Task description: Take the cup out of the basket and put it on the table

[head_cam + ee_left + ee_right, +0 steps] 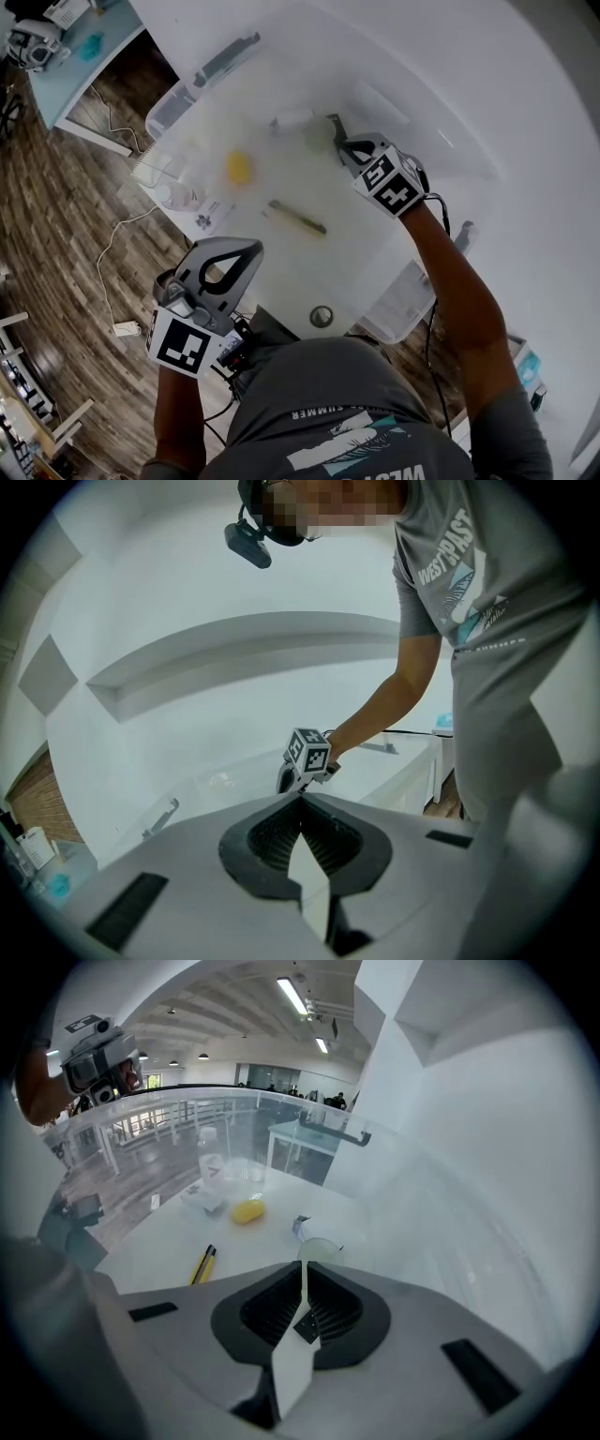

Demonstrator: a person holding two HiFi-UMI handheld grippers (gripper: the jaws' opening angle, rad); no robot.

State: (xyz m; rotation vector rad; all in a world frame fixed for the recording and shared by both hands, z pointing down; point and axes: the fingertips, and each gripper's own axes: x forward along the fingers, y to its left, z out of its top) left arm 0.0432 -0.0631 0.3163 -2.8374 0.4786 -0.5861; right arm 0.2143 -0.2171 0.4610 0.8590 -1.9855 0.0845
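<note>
Over the white counter (281, 258), right tongs (303, 1265) pinch a translucent plastic cup (320, 1249) by its rim, apparently for placing; left tongs (302, 801) closed, empty.

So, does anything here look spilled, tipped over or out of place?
Nothing stands out. The cup is upright at the tips of the right tool, the bottle stands upright, and the yellow pen-shaped item and the yellow lump lie flat. No spill is visible.
</note>
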